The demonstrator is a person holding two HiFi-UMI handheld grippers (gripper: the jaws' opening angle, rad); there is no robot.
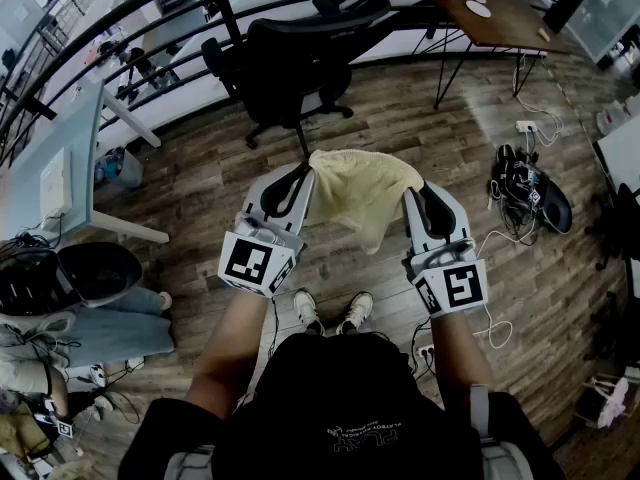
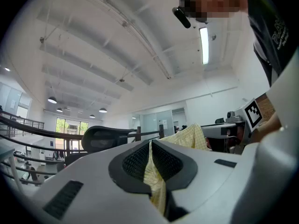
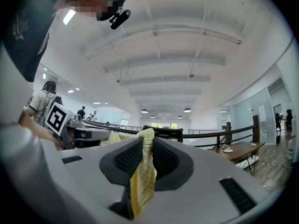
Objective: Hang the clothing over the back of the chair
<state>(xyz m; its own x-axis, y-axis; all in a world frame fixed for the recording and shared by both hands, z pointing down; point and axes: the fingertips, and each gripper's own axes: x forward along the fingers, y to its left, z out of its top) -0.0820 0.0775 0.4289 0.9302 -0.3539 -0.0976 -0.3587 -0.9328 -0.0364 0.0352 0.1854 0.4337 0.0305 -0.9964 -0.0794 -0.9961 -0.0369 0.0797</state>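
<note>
A pale yellow garment (image 1: 362, 193) hangs stretched between my two grippers, its lower part drooping toward the floor. My left gripper (image 1: 303, 180) is shut on its left edge, and the yellow cloth (image 2: 152, 171) shows pinched between the jaws. My right gripper (image 1: 414, 196) is shut on the right edge, with the cloth (image 3: 142, 171) clamped and trailing down. The black office chair (image 1: 300, 58) stands on the wooden floor just beyond the garment, its backrest (image 2: 105, 135) facing me at about gripper height.
A black railing (image 1: 130, 13) curves behind the chair. A wooden table (image 1: 490, 13) stands at the far right, a white desk (image 1: 60, 158) at the left. Shoes and cables (image 1: 525, 188) lie on the floor to the right, clothes and a helmet (image 1: 40, 288) to the left.
</note>
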